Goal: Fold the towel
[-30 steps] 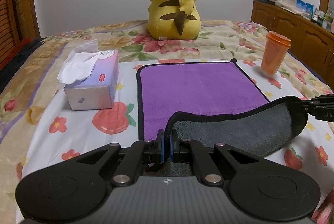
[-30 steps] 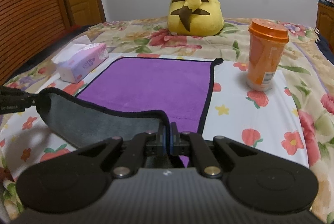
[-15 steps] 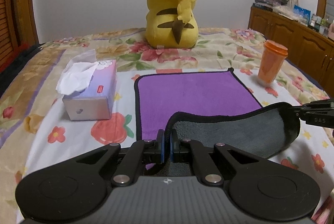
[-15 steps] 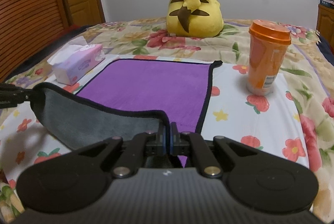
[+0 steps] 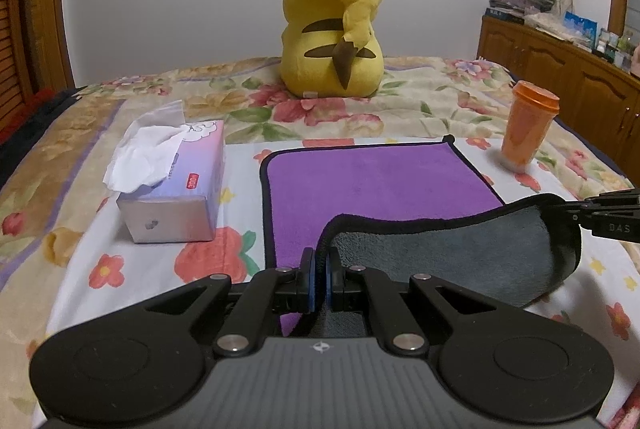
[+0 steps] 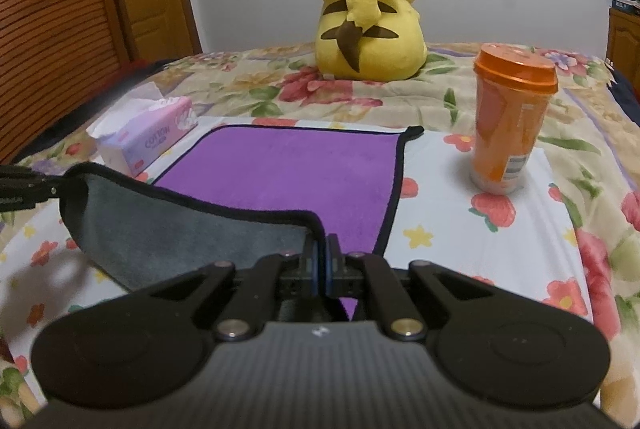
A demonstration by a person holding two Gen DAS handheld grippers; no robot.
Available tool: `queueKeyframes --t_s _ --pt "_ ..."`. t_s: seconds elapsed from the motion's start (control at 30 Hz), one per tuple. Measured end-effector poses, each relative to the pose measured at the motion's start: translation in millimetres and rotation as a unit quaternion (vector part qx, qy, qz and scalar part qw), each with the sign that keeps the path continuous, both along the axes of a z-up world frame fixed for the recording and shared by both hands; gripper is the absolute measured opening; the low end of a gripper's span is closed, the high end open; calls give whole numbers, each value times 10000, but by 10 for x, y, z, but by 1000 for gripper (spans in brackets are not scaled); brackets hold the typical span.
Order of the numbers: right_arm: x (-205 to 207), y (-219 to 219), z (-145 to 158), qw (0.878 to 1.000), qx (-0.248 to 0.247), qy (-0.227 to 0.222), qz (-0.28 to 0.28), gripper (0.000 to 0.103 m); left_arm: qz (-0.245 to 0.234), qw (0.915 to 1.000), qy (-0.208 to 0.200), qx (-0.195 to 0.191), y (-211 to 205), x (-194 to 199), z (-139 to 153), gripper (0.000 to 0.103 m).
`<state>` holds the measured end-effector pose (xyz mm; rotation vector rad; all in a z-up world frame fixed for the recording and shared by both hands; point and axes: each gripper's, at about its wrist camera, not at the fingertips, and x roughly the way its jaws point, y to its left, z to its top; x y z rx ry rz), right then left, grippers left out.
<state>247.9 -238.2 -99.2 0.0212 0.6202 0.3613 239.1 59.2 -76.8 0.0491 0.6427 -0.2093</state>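
Note:
A purple towel [image 5: 372, 181] with black trim and a grey underside lies on the flowered bedspread; it also shows in the right wrist view [image 6: 288, 169]. Its near edge is lifted and turned over, so the grey side [image 5: 460, 249] faces up. My left gripper [image 5: 319, 265] is shut on the near left corner. My right gripper [image 6: 322, 261] is shut on the near right corner, and it shows at the right edge of the left wrist view [image 5: 576, 215]. The lifted edge hangs stretched between the two grippers, above the flat far half.
A tissue box [image 5: 176, 185] stands left of the towel. An orange lidded cup [image 6: 508, 121] stands to its right. A big yellow plush toy [image 5: 334, 25] sits behind it. A wooden cabinet [image 5: 560, 65] runs along the right, wooden doors [image 6: 80, 9] on the left.
Both grippers have risen and moved forward with the towel's near edge, so the grey flap reaches further over the purple half. Both stay shut.

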Motion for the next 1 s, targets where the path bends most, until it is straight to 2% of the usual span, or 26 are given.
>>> queueKeyframes --t_s 0.5,0.73,1.0 --pt "142 -32 1 9999 133 -68 -33 4 -87 9999 -33 -54 -8 195 -11 8" --pt "279 -47 54 9997 59 -243 -35 4 -174 9998 -113 -13 -45 385 -6 8" --pt "444 -41 2 9997 -20 -244 8 4 -261 9995 -124 -89 -11 569 -21 8"
